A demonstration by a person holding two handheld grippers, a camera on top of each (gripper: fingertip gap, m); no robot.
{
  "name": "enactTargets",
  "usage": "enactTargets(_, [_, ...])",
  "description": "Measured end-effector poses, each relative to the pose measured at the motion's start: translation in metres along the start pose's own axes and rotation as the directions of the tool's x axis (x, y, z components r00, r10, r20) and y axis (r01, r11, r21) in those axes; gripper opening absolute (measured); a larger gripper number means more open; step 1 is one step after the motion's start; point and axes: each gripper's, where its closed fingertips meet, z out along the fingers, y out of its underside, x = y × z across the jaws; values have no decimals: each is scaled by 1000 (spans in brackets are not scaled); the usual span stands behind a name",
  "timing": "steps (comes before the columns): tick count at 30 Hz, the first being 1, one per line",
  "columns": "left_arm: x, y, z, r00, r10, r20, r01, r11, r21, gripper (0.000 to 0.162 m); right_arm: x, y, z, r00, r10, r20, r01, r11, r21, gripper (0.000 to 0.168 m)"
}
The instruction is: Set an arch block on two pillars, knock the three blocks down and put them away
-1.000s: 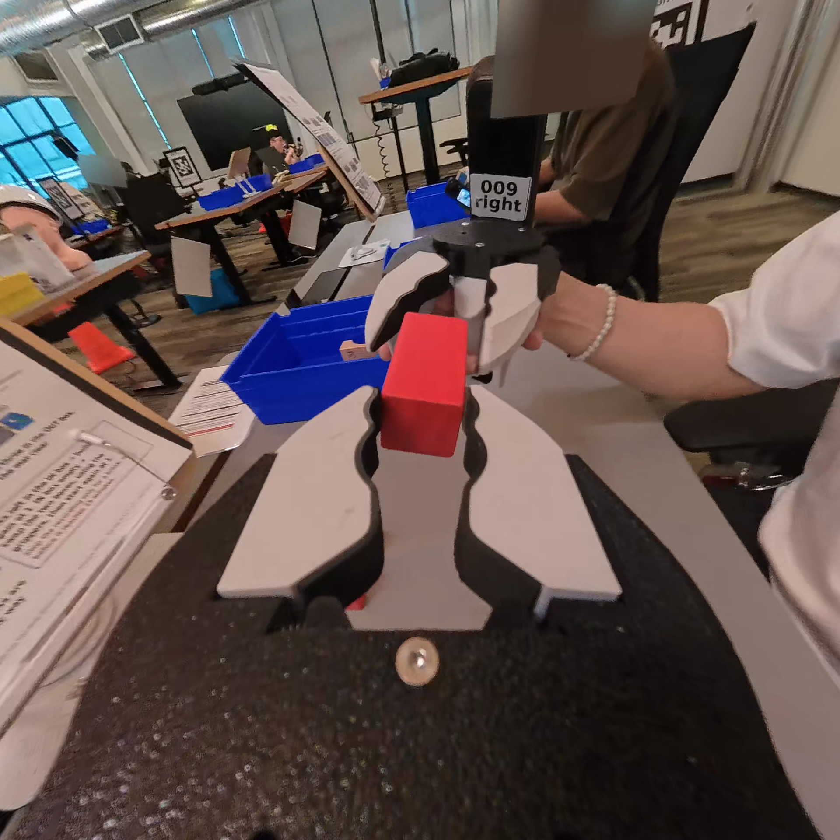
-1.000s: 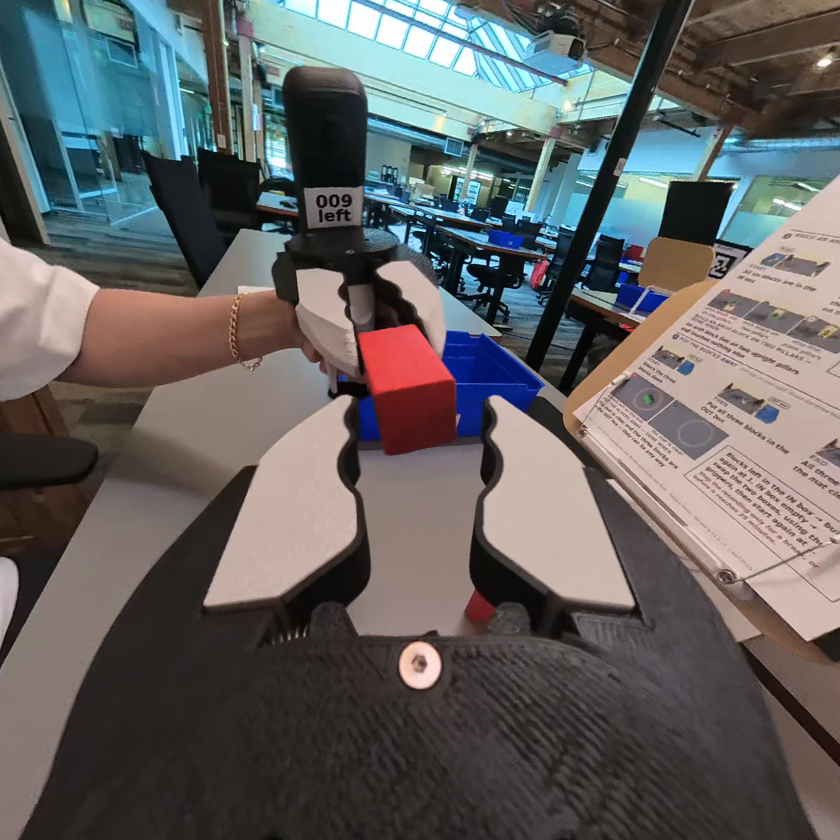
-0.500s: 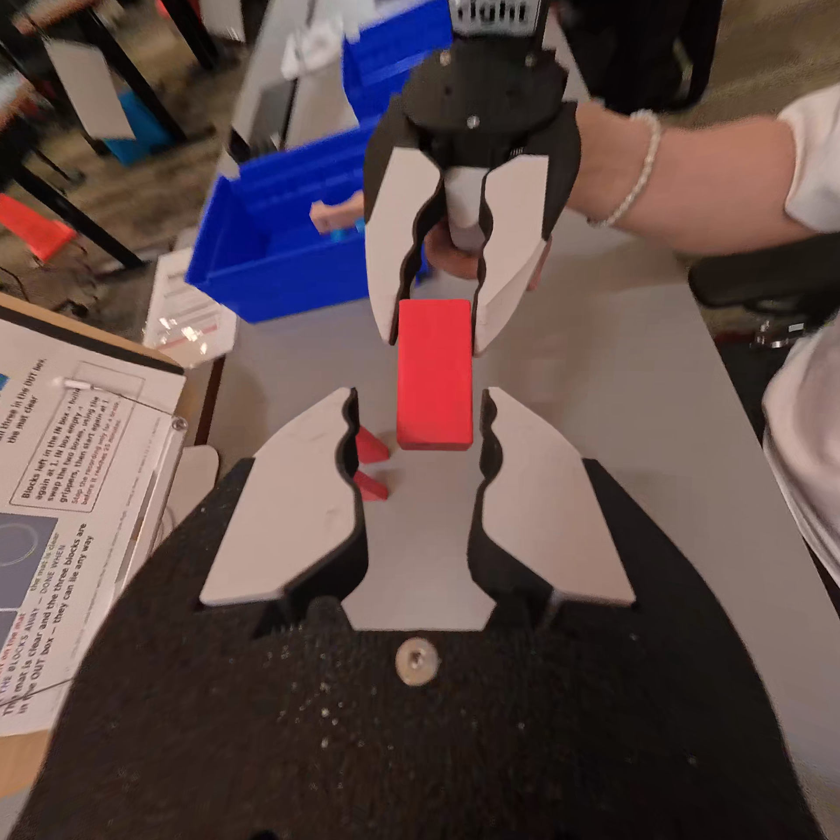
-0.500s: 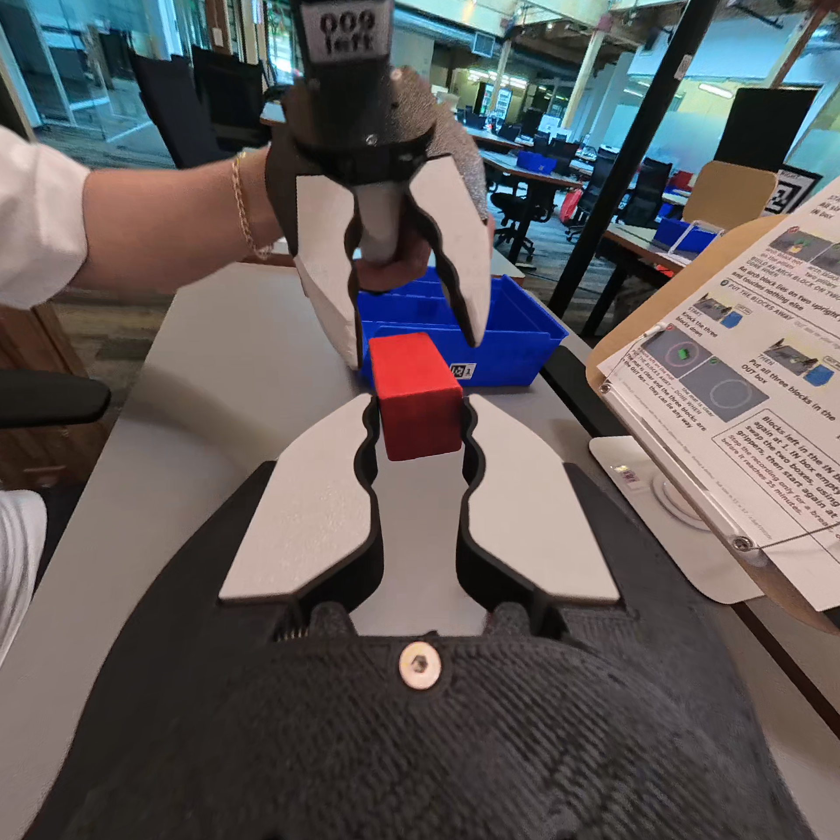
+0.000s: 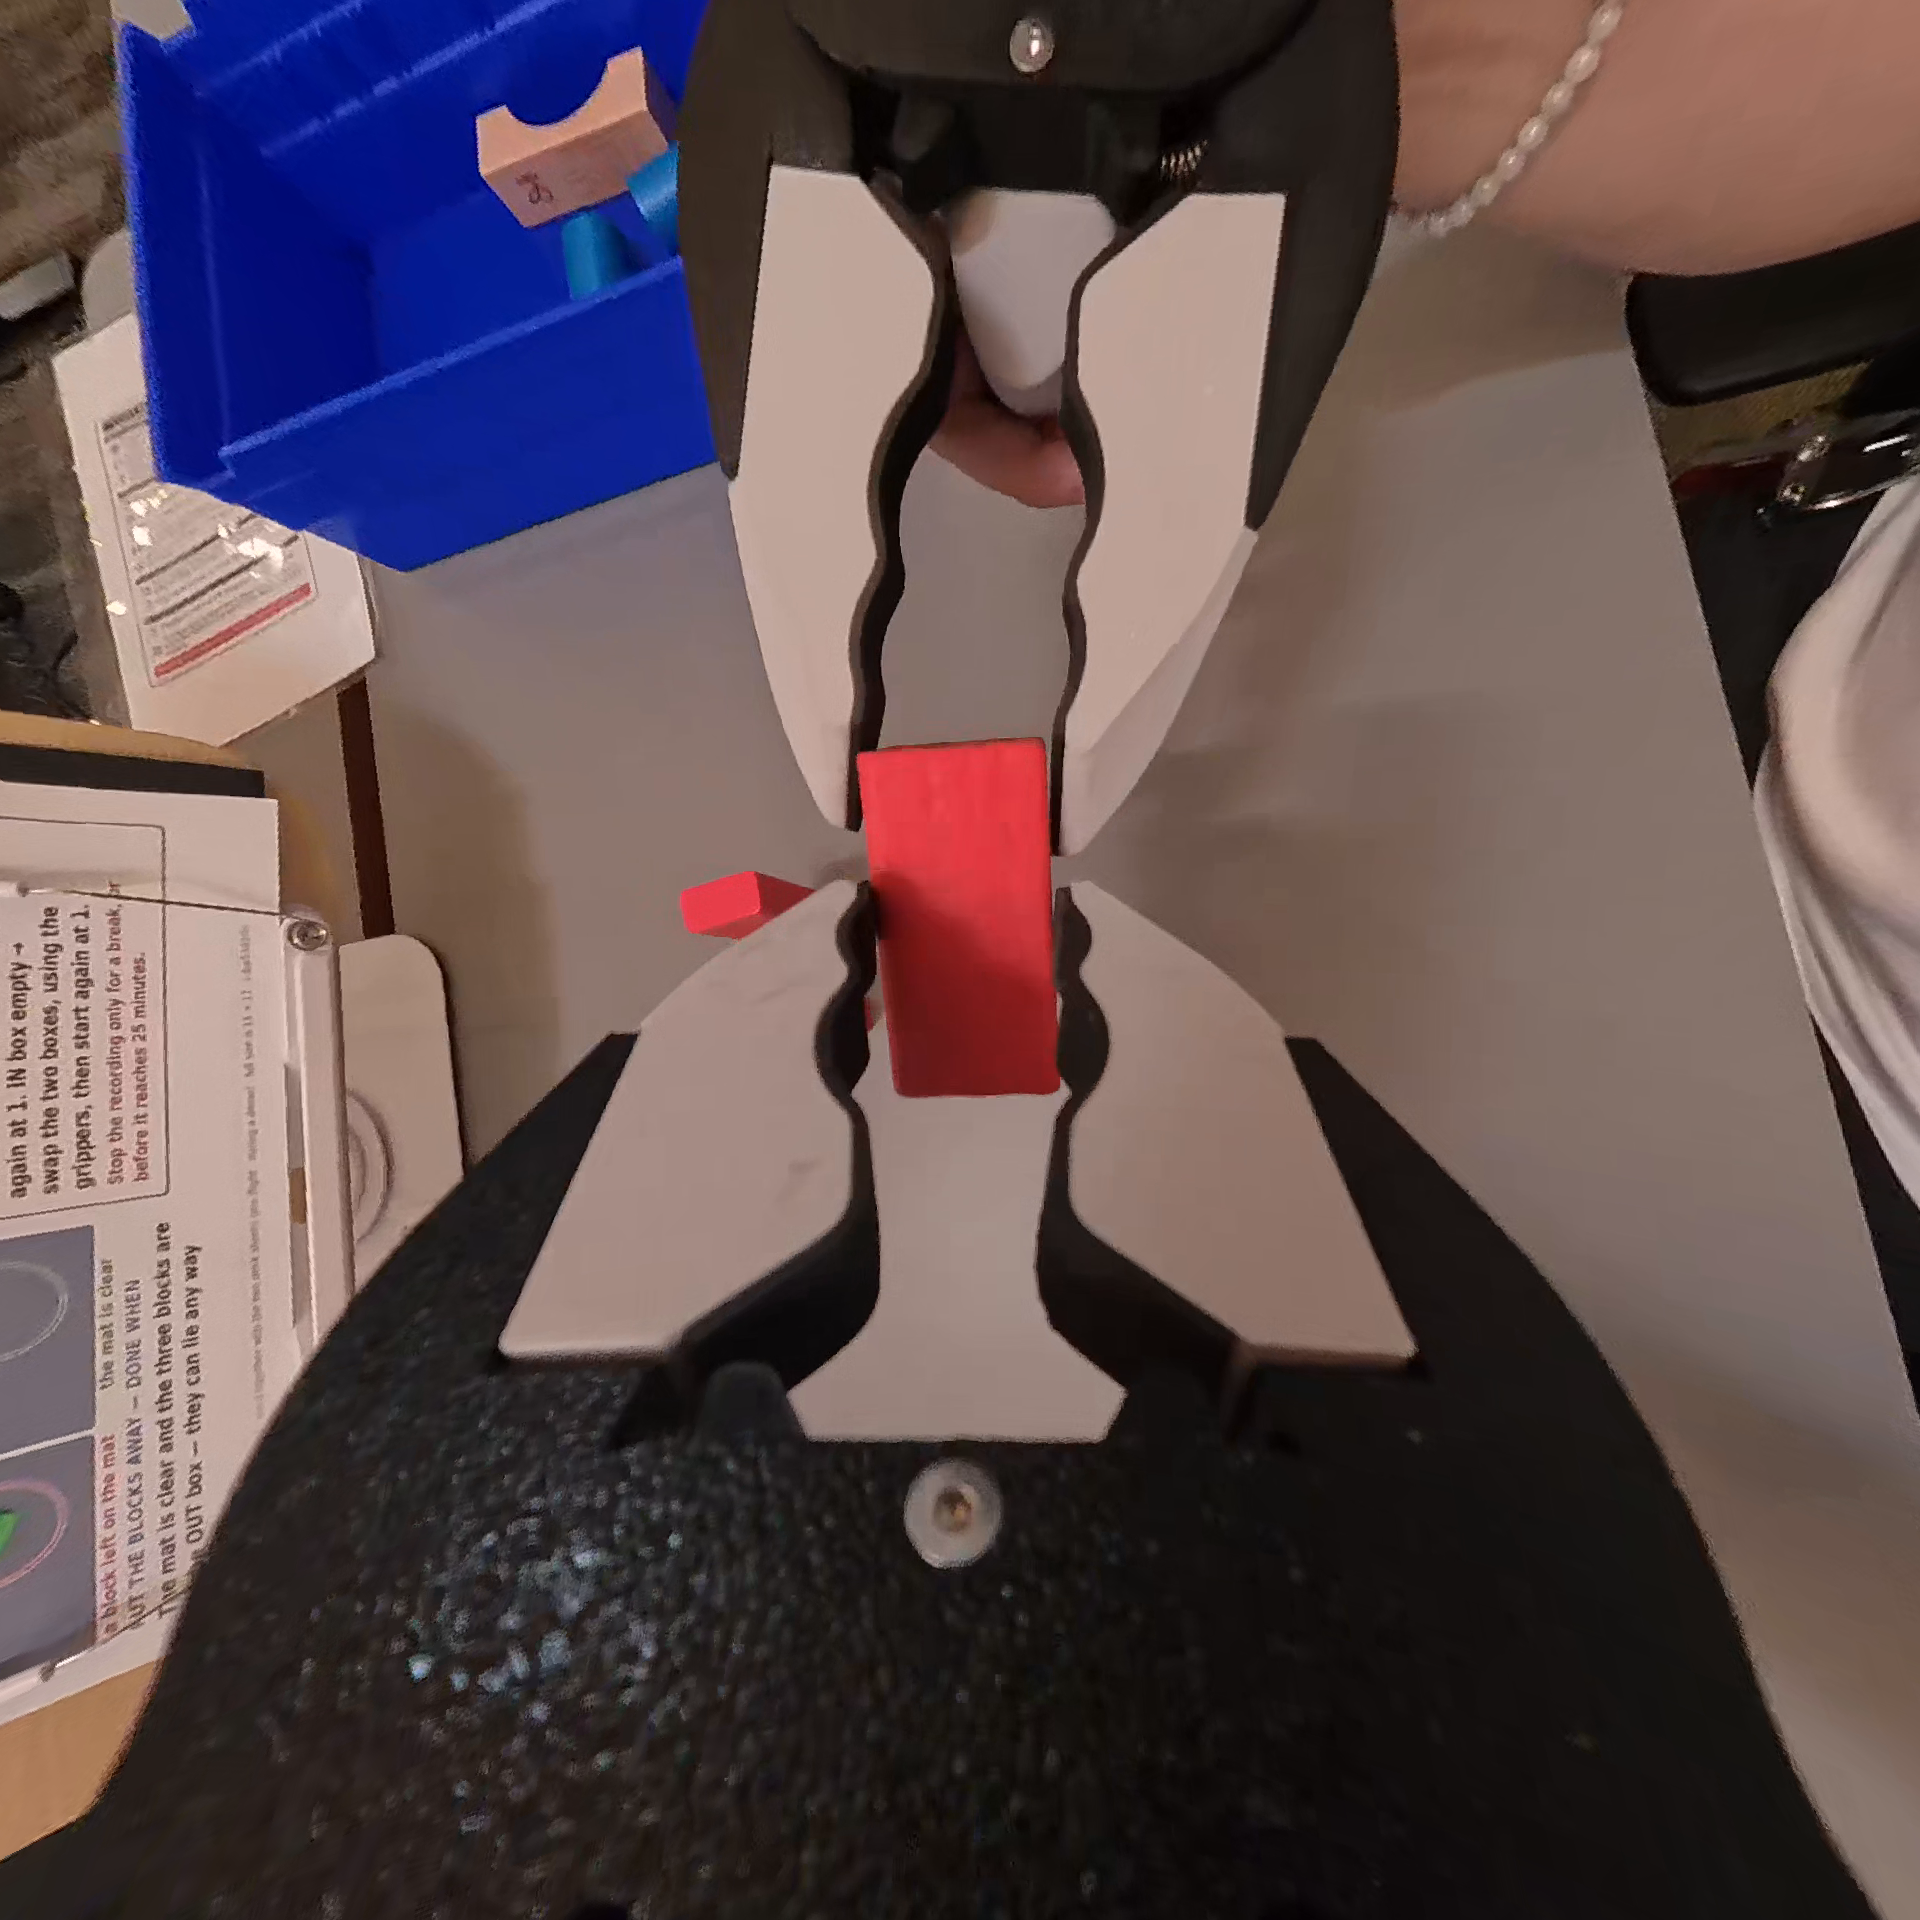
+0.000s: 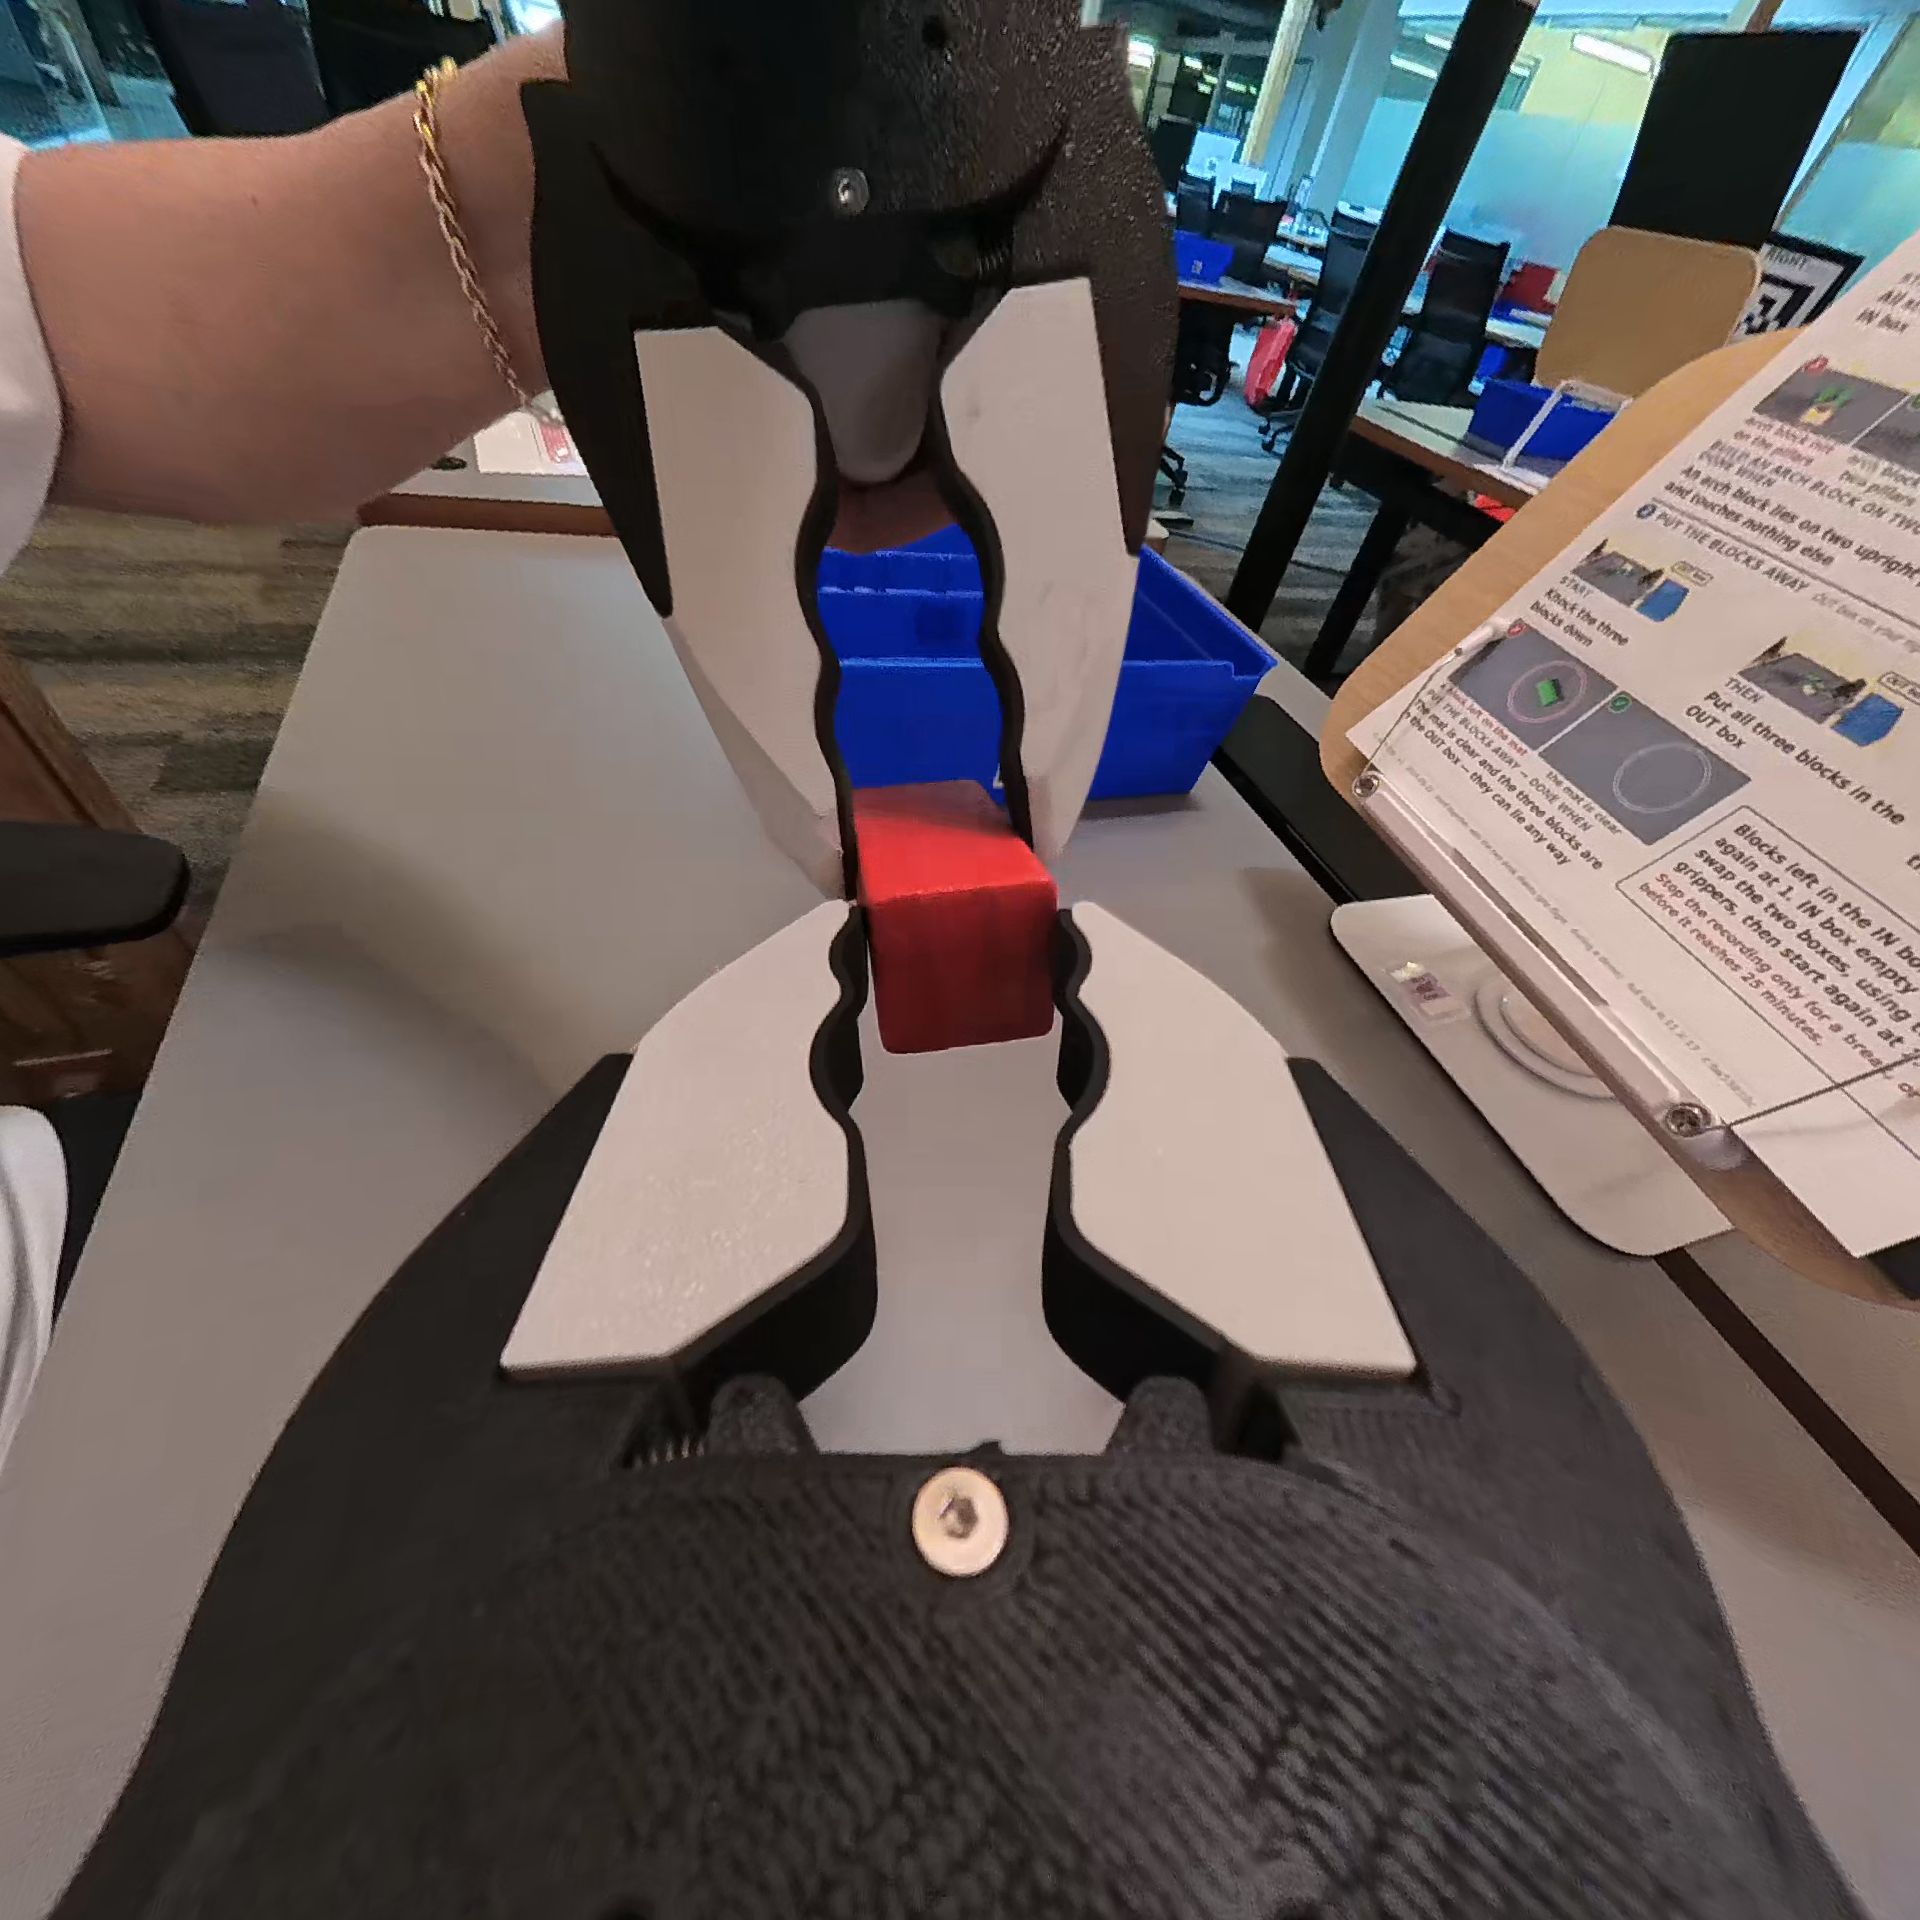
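A red rectangular block (image 5: 961, 935) is held over the grey table (image 5: 1403, 831) by both grippers, which face each other tip to tip. My left gripper (image 5: 961, 904) is shut on its near end, with both pads against its sides. My right gripper (image 5: 951, 831) reaches in from the far side and clamps the other end. In the right wrist view my right gripper (image 6: 961, 914) is shut on the red block (image 6: 961, 966), and the left gripper (image 6: 940, 852) grips its far end. A second, smaller red block (image 5: 732, 902) lies on the table just left of my left fingertips.
A blue bin (image 5: 416, 343) at the back left holds a wooden arch block (image 5: 566, 151) and a light blue block (image 5: 597, 255); it also shows in the right wrist view (image 6: 1174, 696). An instruction board (image 5: 104, 1143) stands at the table's left edge, on the right in the right wrist view (image 6: 1662, 779). Left and right tips are no more than a few centimetres apart.
A second ago the left gripper held the block and the right was open. The right then closed on it and the left opened. Now the left has closed on it again; both views tilted down.
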Motion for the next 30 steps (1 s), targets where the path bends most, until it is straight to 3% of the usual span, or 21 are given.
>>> enactTargets(3, [-1,4,8,999,-18,-33,16,999,-37,32,3,10,-1,999,24,-21,-24,1000,-18,35])
enactTargets(6, [-11,10,11,997,-61,-47,58,997,-60,32,13,24,-9,994,25,-110,-30,999,-44,59])
enactTargets(8, [-23,14,10,994,-103,-44,100,992,-80,32,12,35,-16,991,37,-132,-46,997,-62,65])
enactTargets(18, [-72,41,42,982,-179,-62,154,944,-292,32,18,46,-50,959,193,-209,-161,974,158,66])
enactTargets(30, [-88,70,81,977,-203,-71,160,908,-387,32,23,52,-59,958,217,-189,-186,968,167,66])
